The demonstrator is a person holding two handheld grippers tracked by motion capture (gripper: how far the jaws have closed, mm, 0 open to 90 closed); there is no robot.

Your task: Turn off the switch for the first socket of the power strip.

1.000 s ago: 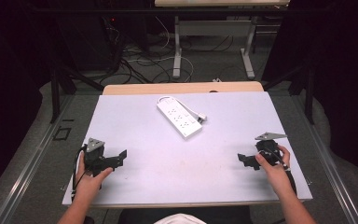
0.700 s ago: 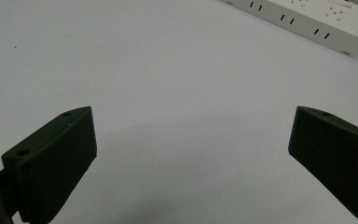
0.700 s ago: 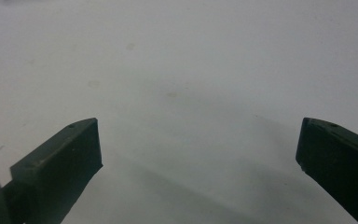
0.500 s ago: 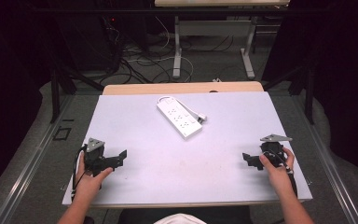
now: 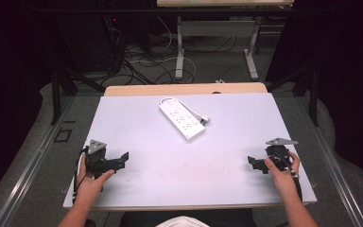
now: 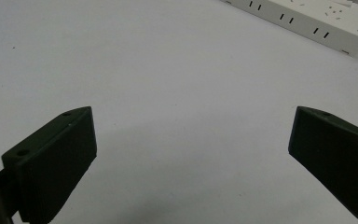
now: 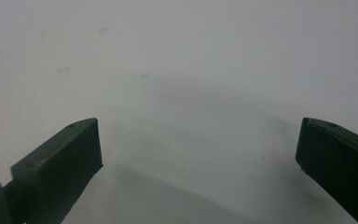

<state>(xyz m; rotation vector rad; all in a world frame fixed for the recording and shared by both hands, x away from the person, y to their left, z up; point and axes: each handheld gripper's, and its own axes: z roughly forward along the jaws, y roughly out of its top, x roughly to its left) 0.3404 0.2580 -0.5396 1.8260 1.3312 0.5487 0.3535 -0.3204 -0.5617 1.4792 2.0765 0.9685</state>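
Observation:
A white power strip (image 5: 182,118) lies diagonally on the far middle of the pale table (image 5: 184,161), its cord coiled at its right end. In the left gripper view the power strip (image 6: 307,23) shows at the top right. My left gripper (image 5: 122,160) rests near the front left of the table, held by a hand, jaws wide apart with nothing between them (image 6: 191,154). My right gripper (image 5: 253,163) sits near the front right edge, also open and empty (image 7: 198,154), pointing toward bare tabletop.
A wooden table edge (image 5: 184,89) runs behind the pale top. Beyond it, cables (image 5: 146,61) and metal desk legs (image 5: 179,52) stand on the floor. A floor rail (image 5: 33,161) runs along the left side.
My right gripper has drifted slightly right and toward the front edge of the table. The left gripper and the power strip have stayed put.

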